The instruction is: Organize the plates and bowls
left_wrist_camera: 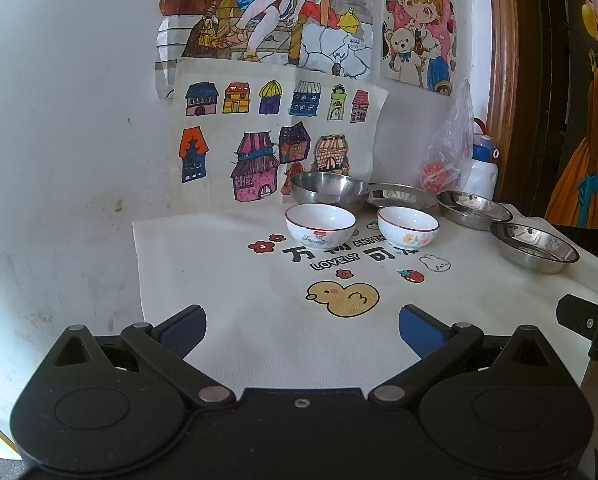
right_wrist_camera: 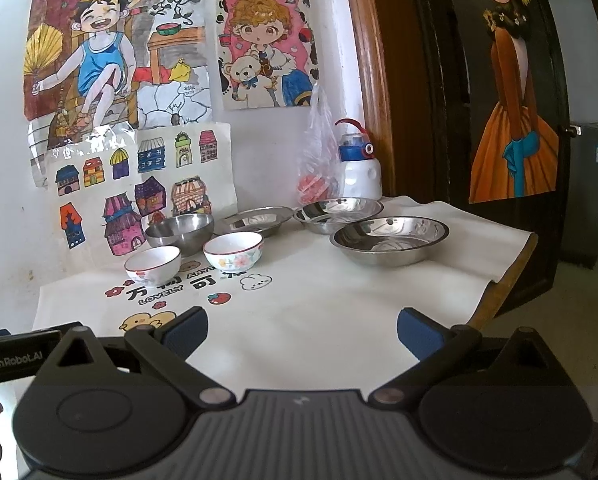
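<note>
Two white ceramic bowls stand side by side on the printed tablecloth: a left bowl [left_wrist_camera: 319, 225] [right_wrist_camera: 152, 265] and a floral bowl [left_wrist_camera: 407, 227] [right_wrist_camera: 233, 251]. Behind them sits a deep steel bowl [left_wrist_camera: 329, 191] [right_wrist_camera: 180, 232]. Three shallow steel plates run to the right: a far plate [left_wrist_camera: 401, 196] [right_wrist_camera: 259, 219], a middle plate [left_wrist_camera: 473, 209] [right_wrist_camera: 338, 213] and a near plate [left_wrist_camera: 534, 246] [right_wrist_camera: 390, 239]. My left gripper [left_wrist_camera: 302, 330] and right gripper [right_wrist_camera: 302, 332] hover open over the near cloth, well short of the dishes, nothing between their blue pads.
A clear plastic bag [left_wrist_camera: 451, 148] [right_wrist_camera: 319, 164] with something red and a white-and-blue bottle [left_wrist_camera: 483, 160] [right_wrist_camera: 359, 168] stand at the back by the wall. Drawings cover the wall. The table's right edge [right_wrist_camera: 511, 276] drops off beside a dark door.
</note>
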Demonstrator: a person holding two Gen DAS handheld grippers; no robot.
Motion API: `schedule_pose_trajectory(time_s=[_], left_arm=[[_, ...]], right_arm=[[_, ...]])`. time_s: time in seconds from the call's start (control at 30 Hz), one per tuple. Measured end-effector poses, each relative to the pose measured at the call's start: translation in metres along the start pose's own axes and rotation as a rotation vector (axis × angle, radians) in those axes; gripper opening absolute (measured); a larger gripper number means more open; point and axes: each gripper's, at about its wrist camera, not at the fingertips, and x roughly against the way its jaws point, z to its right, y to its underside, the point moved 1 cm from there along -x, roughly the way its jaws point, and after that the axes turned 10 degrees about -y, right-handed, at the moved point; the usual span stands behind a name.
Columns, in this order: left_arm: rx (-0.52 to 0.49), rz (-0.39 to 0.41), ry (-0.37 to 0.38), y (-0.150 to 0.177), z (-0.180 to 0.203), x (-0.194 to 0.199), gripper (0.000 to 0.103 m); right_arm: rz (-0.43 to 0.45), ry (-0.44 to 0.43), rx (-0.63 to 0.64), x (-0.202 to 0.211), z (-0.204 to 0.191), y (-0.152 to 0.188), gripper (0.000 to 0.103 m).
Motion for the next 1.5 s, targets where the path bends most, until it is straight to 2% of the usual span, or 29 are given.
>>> schedule_pose_trajectory(time_s=[1.5], left_arm=[[0.0, -0.001, 0.001, 0.001, 0.0001, 0.0011, 0.102]], right_arm=[[-0.003, 0.0, 0.011, 0.002, -0.0052, -0.0009, 0.103]])
